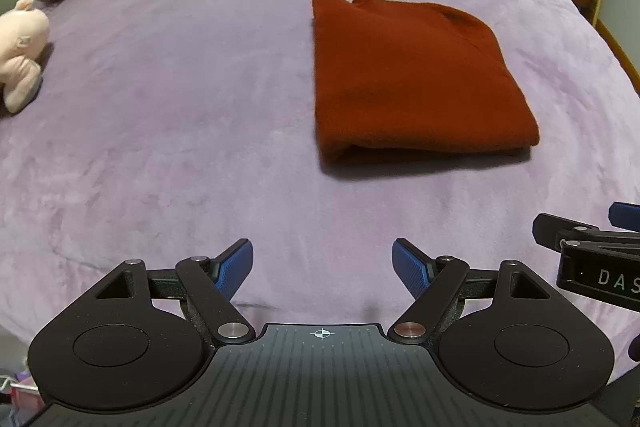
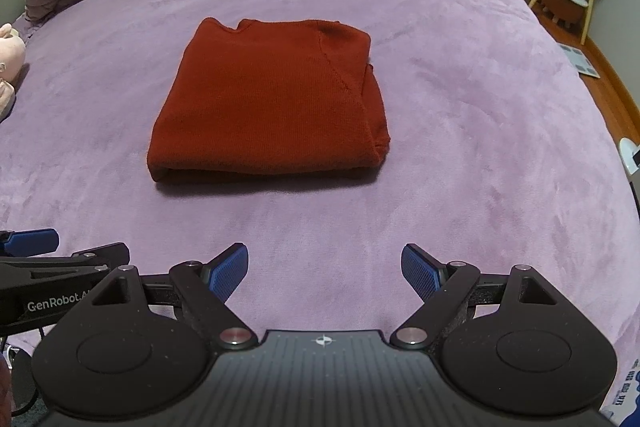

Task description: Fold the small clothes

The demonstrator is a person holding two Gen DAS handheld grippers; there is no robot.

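Both tools sit nearest, low over the bed (image 2: 460, 75): my left tool (image 1: 322, 269) and right tool (image 2: 324, 269) each stand with jaws apart, holding nothing. Ahead lies the red sweater (image 2: 268, 107), already folded, well apart. It lies forward-right of the left tool, forward-left of the right; neither is clearly nearer.

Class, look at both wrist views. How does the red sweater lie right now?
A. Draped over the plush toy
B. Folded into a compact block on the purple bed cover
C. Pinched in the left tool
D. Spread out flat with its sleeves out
B: the red sweater lies folded on the purple bed cover, and both the left tool and the right tool are open, short of it.
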